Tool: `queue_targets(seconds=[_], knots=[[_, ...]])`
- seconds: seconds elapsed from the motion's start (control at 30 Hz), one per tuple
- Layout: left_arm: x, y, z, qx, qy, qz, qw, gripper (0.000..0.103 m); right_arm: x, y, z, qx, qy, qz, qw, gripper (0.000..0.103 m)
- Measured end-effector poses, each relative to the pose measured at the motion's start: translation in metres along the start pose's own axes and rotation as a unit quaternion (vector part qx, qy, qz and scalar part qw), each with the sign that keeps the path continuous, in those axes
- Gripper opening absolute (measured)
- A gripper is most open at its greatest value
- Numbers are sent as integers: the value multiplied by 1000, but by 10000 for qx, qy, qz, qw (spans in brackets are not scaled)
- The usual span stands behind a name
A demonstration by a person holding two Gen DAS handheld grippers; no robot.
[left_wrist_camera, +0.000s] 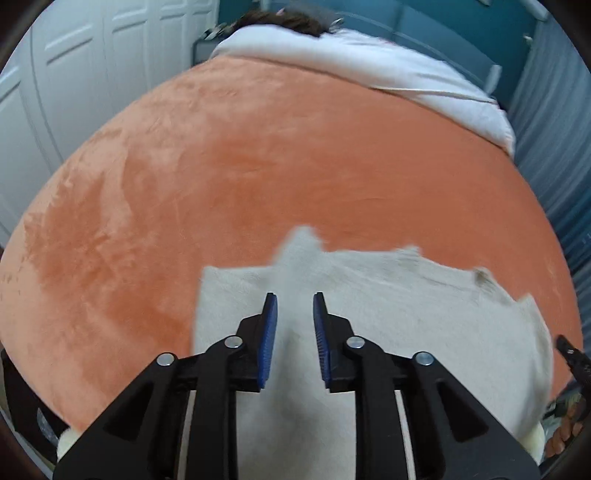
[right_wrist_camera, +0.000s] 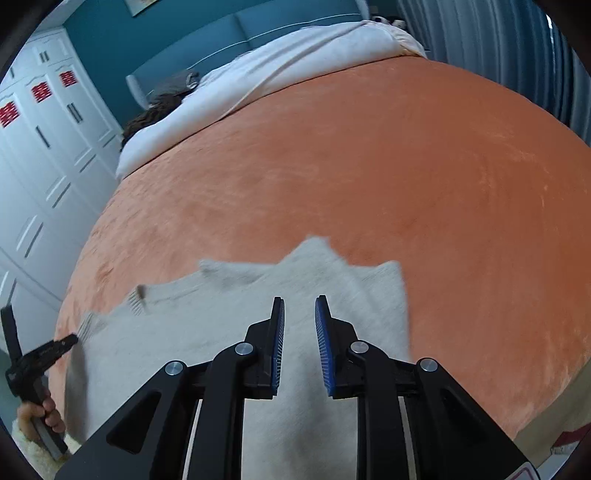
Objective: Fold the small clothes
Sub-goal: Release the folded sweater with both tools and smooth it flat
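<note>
A small cream knitted garment (left_wrist_camera: 388,314) lies on the orange bedspread (left_wrist_camera: 258,166) near the front edge of the bed, blurred with motion; it also shows in the right wrist view (right_wrist_camera: 207,332). My left gripper (left_wrist_camera: 294,299) is open, its blue pads apart above the garment's left part, holding nothing. My right gripper (right_wrist_camera: 299,302) is open above the garment's right part, holding nothing. The right gripper's tip shows at the left wrist view's right edge (left_wrist_camera: 570,354). The left gripper shows at the right wrist view's left edge (right_wrist_camera: 44,354), next to the garment's ribbed edge.
A white duvet (left_wrist_camera: 369,62) lies across the head of the bed, with dark hair (left_wrist_camera: 280,18) showing past it. White wardrobe doors (right_wrist_camera: 37,155) stand to the left, a teal headboard (right_wrist_camera: 295,22) at the back, and grey curtains (right_wrist_camera: 517,55) to the right.
</note>
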State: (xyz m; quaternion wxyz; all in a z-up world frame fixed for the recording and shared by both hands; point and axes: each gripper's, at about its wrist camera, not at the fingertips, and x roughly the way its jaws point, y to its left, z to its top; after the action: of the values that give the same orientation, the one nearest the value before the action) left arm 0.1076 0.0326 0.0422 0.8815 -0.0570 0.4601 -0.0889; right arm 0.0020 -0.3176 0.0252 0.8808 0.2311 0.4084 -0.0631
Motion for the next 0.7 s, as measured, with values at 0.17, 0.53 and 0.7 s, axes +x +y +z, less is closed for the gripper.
queue_targets(seconds=[0.17,0.53,0.7], knots=[[-4,-67,-54,590,383,-608,9957,40,25,77,-65,-659,928,967,9888,19],[7,27,-84,352,661,271,9968,43,-14,-82,-62,414,713,-786,9935,0],[3,22,-89,396,582,448,9965,43,-44,-86,-54,585,407,-861,9937,6]])
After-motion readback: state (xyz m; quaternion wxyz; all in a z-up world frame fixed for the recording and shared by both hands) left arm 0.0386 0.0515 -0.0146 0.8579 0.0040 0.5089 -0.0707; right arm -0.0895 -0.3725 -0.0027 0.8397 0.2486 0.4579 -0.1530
